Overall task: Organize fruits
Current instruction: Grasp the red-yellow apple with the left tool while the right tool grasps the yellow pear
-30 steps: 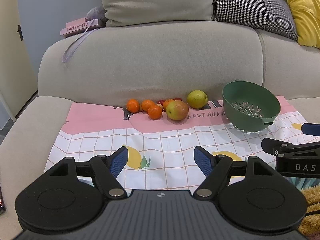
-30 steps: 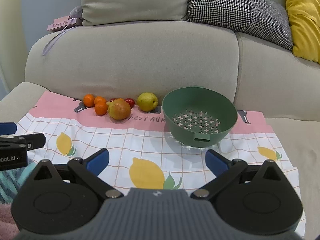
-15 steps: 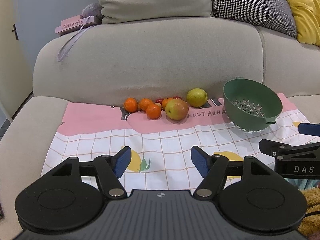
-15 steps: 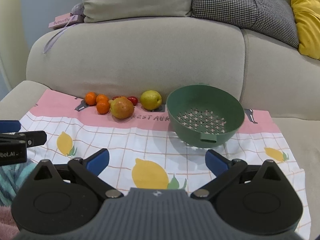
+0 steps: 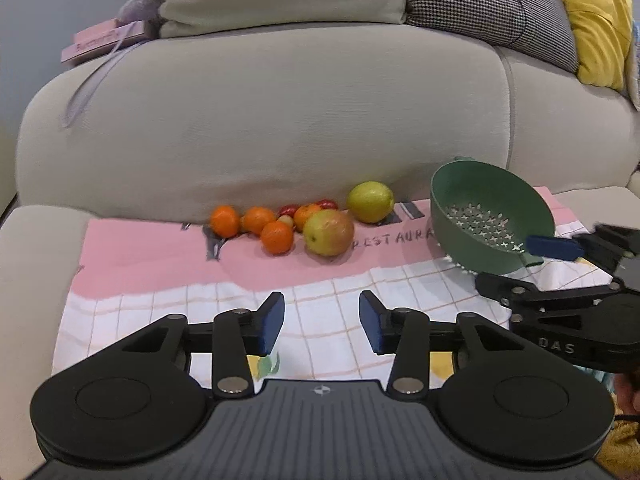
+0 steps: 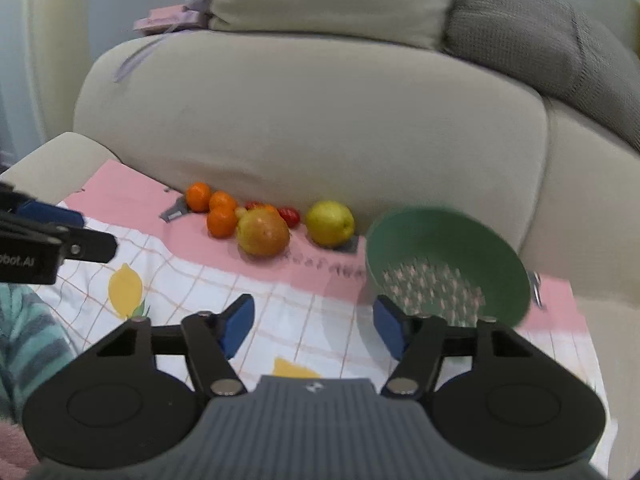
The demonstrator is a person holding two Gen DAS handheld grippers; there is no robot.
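Perforated green colander [image 5: 480, 204] — round; smooth fruits [image 5: 328, 232] clustered; checked cloth [image 5: 160, 308].

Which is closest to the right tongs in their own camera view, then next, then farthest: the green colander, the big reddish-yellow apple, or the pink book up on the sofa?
1. Green colander: just ahead of the right tongs, on the right side.
2. Reddish-yellow apple: farther back on the cloth, left of centre.
3. Pink book: farthest, on top of the sofa back, upper left.
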